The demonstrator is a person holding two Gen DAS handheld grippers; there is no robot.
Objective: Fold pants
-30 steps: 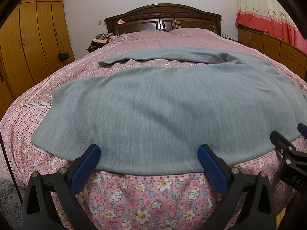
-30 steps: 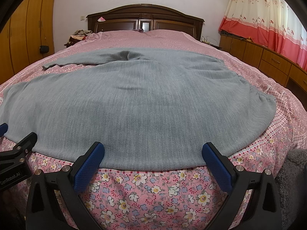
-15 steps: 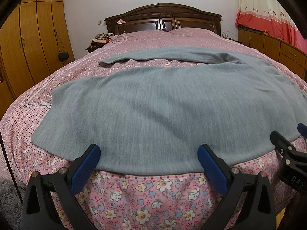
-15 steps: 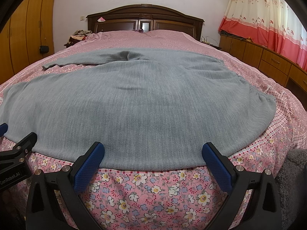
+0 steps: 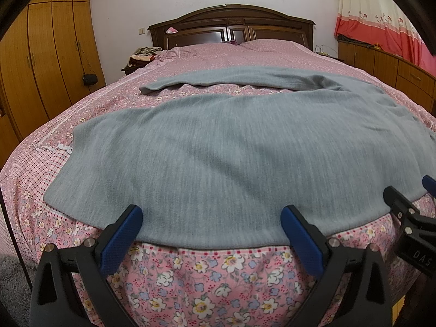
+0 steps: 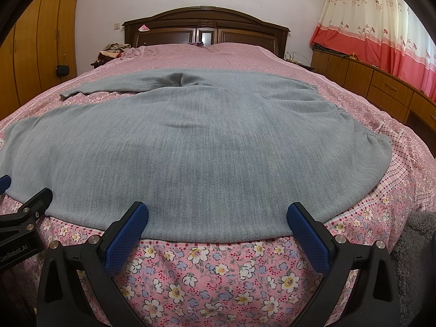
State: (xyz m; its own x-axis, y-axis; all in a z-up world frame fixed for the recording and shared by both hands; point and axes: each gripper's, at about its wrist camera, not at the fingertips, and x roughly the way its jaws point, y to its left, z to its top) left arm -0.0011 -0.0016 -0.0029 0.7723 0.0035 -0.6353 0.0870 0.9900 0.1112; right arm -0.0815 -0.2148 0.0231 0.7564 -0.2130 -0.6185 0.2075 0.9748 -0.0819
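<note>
Closest in, both grippers sit side by side at the foot edge of the bed. The left gripper (image 5: 211, 218) has its two blue-padded fingers spread wide with nothing between them, and the right gripper (image 6: 218, 215) is spread just the same, also empty. Each pair of fingertips lies right at the near hem of the one pair of grey pants (image 5: 231, 150), which is laid flat across the floral pink bedspread (image 5: 212, 278), waistband off to the right and two legs running left, the far leg creased. Nothing lies on top of the pants. Further back there's one dark wooden headboard (image 6: 205, 28), a wardrobe (image 5: 41, 62) on the left, and a red-and-cream curtain (image 6: 381, 32) on the right.
</note>
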